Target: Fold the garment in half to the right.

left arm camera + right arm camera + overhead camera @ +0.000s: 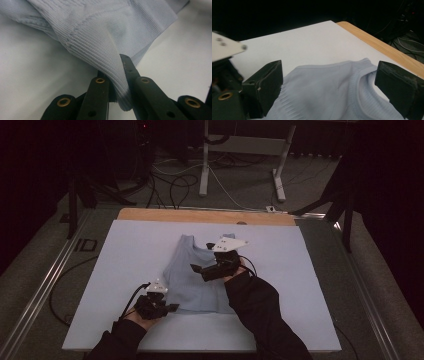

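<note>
A pale blue ribbed sleeveless top (197,282) lies flat on a white board (130,250), neck and straps toward the far side. My left gripper (171,308) is at the top's near left corner. In the left gripper view, that gripper (116,75) is shut on a pinched fold of the top's hem (100,32), lifted slightly off the board (30,75). My right gripper (202,257) hovers over the middle of the top and points left. In the right gripper view it (332,72) stands wide open above the top's neckline (332,92), holding nothing.
The board rests on a wooden table whose far edge (200,215) shows beyond it, also the wood edge (372,42). Metal rails (40,290) run along both sides. A white desk frame (205,165) and loose cables (175,185) are on the floor behind.
</note>
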Action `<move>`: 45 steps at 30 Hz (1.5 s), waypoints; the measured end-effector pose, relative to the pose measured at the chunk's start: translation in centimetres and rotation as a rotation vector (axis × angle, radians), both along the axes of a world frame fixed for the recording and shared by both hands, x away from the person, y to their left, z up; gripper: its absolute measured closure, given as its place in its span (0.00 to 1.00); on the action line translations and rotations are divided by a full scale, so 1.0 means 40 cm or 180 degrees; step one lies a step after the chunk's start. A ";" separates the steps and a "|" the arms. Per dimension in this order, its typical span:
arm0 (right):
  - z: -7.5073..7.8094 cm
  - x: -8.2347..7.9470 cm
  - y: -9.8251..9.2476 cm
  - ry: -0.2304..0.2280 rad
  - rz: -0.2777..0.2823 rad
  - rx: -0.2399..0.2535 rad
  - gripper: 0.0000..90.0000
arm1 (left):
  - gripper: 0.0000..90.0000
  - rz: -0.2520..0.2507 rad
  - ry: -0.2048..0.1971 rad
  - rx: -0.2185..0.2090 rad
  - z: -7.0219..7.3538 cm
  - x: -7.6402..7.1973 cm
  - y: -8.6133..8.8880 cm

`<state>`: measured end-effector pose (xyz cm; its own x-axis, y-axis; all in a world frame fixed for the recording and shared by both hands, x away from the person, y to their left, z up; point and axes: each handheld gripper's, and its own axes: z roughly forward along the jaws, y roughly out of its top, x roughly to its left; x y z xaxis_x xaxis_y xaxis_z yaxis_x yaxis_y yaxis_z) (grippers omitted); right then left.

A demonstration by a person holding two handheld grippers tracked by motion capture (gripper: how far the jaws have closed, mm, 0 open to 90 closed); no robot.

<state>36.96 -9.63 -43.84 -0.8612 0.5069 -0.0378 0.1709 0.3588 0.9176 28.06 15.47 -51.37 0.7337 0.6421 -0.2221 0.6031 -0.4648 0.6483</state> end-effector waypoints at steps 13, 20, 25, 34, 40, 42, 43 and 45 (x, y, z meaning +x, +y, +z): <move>-0.002 0.111 0.084 0.0095 -0.0182 -0.0147 0.09 | 0.97 0.0060 -0.0074 -0.0109 0.003 -0.003 0.006; -0.020 0.175 0.142 0.0211 -0.0203 -0.0165 0.09 | 0.97 0.0055 -0.0125 -0.0150 0.013 -0.005 0.004; -0.040 0.223 0.182 0.0311 -0.0232 -0.0262 0.10 | 0.97 0.0018 -0.0112 -0.0187 0.017 -0.008 0.004; -0.089 0.318 0.222 0.0530 -0.0501 -0.0351 0.25 | 0.97 0.0016 -0.0103 -0.0239 0.018 -0.010 0.006; -0.119 0.366 0.238 0.0703 -0.0705 -0.0510 0.33 | 0.97 0.0005 -0.0108 -0.0274 0.021 -0.013 0.003; -0.131 0.377 0.244 0.0730 -0.0735 -0.0581 0.36 | 0.97 -0.0006 -0.0119 -0.0268 0.023 -0.014 0.002; -0.136 0.383 0.247 0.0744 -0.0780 -0.0607 0.38 | 0.97 -0.0007 -0.0118 -0.0282 0.022 -0.014 0.002; -0.146 0.393 0.252 0.0784 -0.0822 -0.0646 0.39 | 0.97 -0.0016 -0.0116 -0.0263 0.021 -0.015 0.002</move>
